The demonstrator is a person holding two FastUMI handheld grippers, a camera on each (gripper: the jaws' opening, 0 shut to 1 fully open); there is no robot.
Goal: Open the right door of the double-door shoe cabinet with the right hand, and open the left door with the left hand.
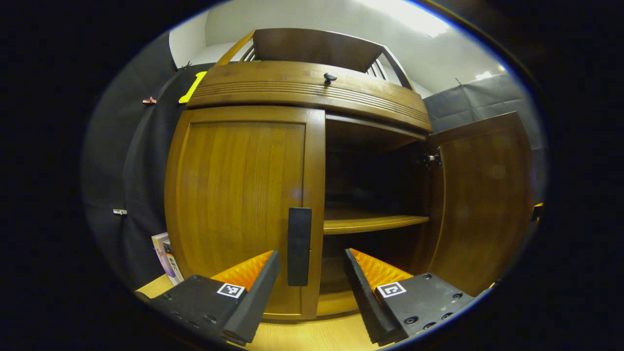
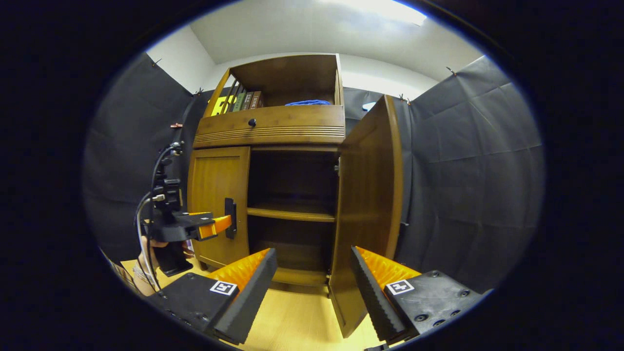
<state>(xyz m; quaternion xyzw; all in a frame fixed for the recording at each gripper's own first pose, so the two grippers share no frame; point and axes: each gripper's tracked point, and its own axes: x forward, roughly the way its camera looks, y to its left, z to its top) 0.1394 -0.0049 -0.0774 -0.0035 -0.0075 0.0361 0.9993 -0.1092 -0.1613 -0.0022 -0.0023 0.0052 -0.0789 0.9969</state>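
Behind the left door (shut), contents hidden.

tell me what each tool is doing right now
Left tool: open, aimed at the dark vertical handle of the shut brown wooden left door, not gripping.
Right tool: open, holding nothing.

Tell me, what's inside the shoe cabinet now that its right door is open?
Behind the open right door a bare wooden shelf crosses the dark inside of the cabinet. No shoes show. The left door is shut and hides that half.
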